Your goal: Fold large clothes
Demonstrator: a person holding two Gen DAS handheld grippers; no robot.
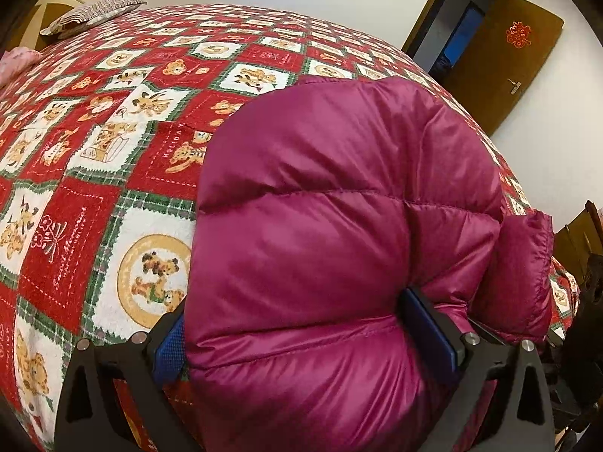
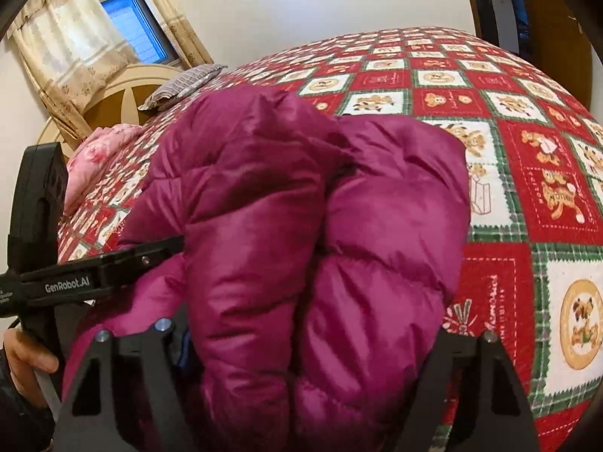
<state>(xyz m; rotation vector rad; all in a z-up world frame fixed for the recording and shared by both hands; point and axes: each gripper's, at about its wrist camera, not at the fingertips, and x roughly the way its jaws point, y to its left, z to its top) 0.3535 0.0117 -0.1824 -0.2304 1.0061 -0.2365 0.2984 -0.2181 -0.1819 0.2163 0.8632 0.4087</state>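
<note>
In the left wrist view a thick fold of the magenta down jacket [image 1: 320, 226] is bulged between the widely spread pads of the left tongs [image 1: 301, 335]; whether it is actually pinched cannot be told. In the right wrist view the right tongs [image 2: 305, 342] are likewise filled with doubled padding, grip undetermined, and the left device is seen at 9 o'clock. The jacket is bunched on the teddy-bear bedspread [image 1: 94, 158], apparently folded at least once; flattening and squaring are judged still to be done. A striped pillow [image 1: 94, 13] is seen at 11 o'clock.
</note>
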